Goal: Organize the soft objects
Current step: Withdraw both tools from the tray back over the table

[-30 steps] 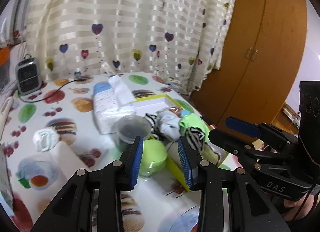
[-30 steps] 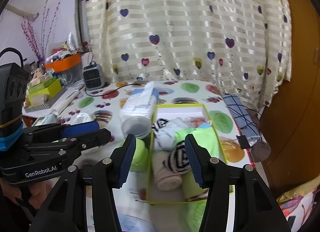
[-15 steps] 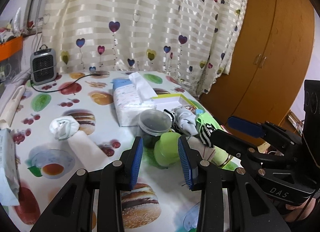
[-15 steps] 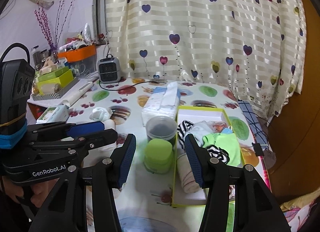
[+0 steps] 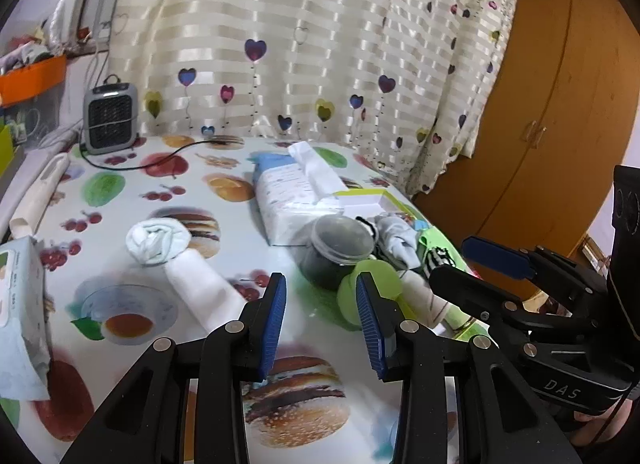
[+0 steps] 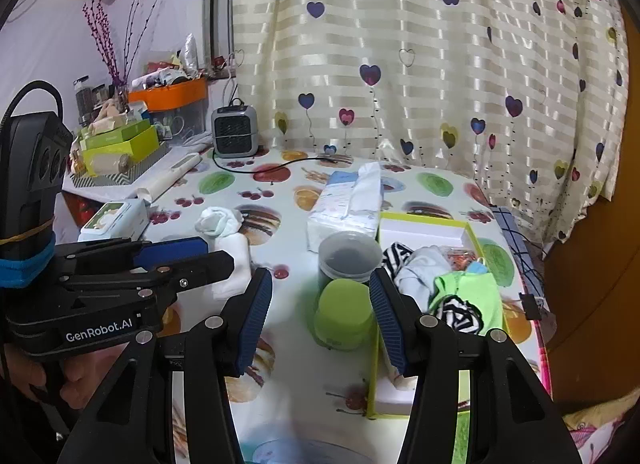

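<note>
A rolled white sock (image 5: 158, 240) lies on the fruit-print tablecloth, touching a folded white cloth (image 5: 200, 288). My left gripper (image 5: 322, 320) hovers over the table just right of them, open, nothing between its blue pads. The yellow-green box (image 6: 466, 229) at the table's right holds a striped sock (image 6: 460, 312), a green cloth (image 6: 468, 288) and a grey-white sock (image 6: 420, 268). My right gripper (image 6: 320, 324) is open above the table, with a green round container (image 6: 344, 312) standing ahead of its jaws, untouched. Each gripper shows in the other's view: the left gripper (image 6: 208, 254), the right gripper (image 5: 464, 262).
A clear tub with dark contents (image 6: 348, 256) and a tissue pack (image 6: 348, 203) stand left of the box. A small heater (image 5: 110, 115) with its cord sits at the back, a wipes box (image 5: 20, 304) at the left edge. Curtain behind, wardrobe (image 5: 560, 143) right.
Both views have swung left across the table: the box and tubs slid right in the frames, the white sock and cloth came toward the middle. Both jaws kept their width.
</note>
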`<action>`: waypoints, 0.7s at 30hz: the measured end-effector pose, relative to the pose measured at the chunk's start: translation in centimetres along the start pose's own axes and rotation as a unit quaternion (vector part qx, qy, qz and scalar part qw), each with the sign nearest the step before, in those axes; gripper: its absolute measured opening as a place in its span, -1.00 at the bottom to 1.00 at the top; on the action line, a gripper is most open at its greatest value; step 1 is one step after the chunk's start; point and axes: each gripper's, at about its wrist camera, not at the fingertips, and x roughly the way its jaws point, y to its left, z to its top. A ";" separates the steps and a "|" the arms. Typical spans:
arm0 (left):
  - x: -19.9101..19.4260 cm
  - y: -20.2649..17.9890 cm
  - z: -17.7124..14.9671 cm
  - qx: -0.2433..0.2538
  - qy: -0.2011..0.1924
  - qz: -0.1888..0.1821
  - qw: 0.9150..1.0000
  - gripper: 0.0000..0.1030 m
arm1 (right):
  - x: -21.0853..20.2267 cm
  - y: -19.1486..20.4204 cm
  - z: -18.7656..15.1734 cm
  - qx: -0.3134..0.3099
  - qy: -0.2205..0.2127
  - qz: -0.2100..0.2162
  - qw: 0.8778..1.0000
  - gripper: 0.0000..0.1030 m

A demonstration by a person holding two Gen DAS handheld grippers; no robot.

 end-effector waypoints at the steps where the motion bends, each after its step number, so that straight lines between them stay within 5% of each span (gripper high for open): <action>1: 0.0 0.2 0.0 -0.002 0.000 0.002 1.000 -0.32 | 0.1 0.2 0.0 -0.002 0.002 0.001 1.000 0.01; 21: -0.2 5.9 -0.7 -0.055 0.004 0.049 0.997 -0.32 | 3.6 4.1 0.8 -0.049 0.026 0.031 0.998 0.01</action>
